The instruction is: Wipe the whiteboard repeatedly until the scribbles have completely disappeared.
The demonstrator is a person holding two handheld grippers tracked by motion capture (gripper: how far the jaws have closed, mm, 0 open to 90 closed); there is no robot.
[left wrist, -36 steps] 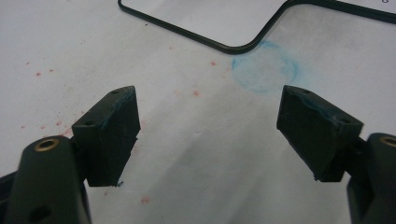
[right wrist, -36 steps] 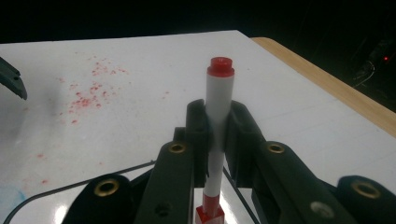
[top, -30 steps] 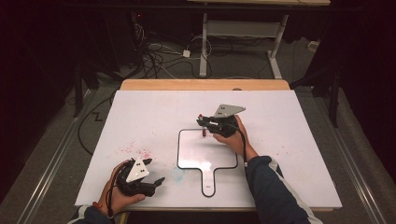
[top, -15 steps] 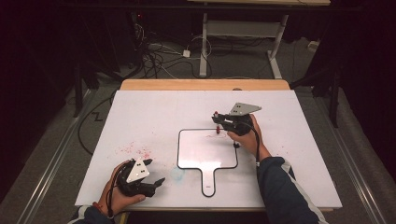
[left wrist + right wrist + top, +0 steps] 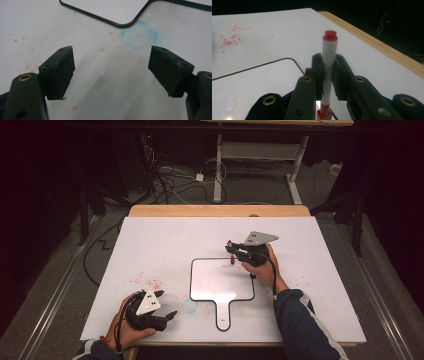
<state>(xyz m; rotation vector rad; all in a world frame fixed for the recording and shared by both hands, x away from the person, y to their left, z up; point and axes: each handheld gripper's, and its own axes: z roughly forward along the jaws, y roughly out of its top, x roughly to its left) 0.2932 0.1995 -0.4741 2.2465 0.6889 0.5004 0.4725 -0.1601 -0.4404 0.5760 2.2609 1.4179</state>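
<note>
A small whiteboard with a black rim and a handle toward me lies flat mid-table. My right gripper hangs over its upper right corner, shut on a white marker with red ends. In the right gripper view the marker stands upright between the pads, one red end up and the other down toward the board's rim. Whether it touches the board is unclear. At the table's front left my left gripper rests low and open. In the left gripper view its jaws stand wide apart over bare table.
The white table sheet carries red ink specks at the left and a faint blue ring beside the board's lower left corner. A wooden strip edges the far side. Cables and a stand's legs lie on the dark floor beyond.
My right gripper has carried the marker to the right, from above the board's top middle to its upper right corner. The left gripper has stayed put.
</note>
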